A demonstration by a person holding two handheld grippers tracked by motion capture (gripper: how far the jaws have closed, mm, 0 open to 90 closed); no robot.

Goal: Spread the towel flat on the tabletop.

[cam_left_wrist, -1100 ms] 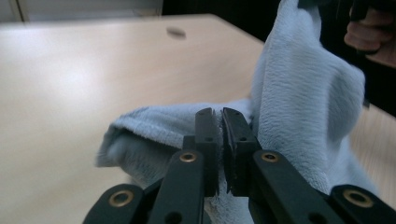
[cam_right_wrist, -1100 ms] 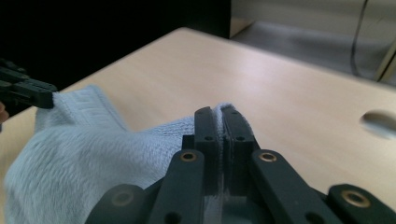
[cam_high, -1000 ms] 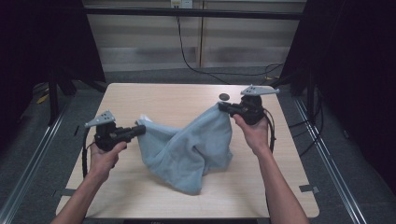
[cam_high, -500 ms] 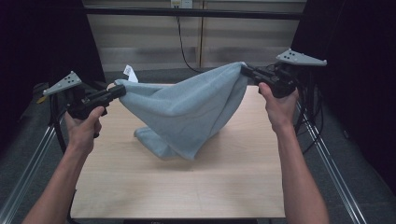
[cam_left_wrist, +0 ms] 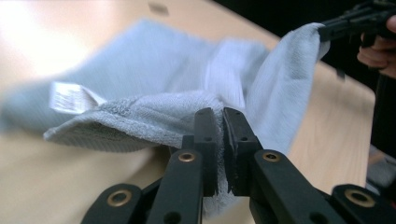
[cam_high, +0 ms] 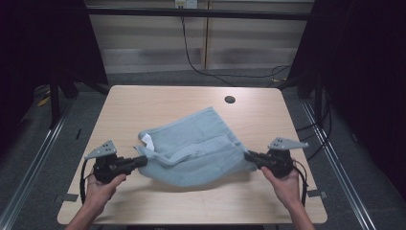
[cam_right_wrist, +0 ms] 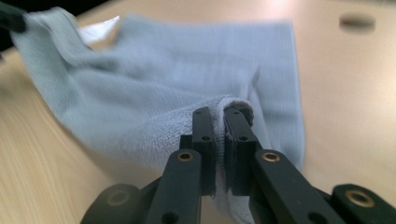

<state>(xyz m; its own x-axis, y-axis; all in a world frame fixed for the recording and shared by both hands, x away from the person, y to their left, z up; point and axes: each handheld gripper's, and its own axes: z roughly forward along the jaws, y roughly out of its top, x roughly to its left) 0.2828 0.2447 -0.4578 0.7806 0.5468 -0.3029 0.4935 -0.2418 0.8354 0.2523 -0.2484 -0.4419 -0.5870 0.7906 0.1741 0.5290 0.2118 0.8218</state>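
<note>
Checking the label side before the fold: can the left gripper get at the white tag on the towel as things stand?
Probably not yet: the left gripper is shut on the towel corner. The white tag lies exposed just beyond, so letting go would free the way.

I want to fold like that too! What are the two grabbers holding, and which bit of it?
Both hold one light blue towel. The left gripper pinches its near left corner, the right gripper its near right corner, jaws shut on the cloth.
</note>
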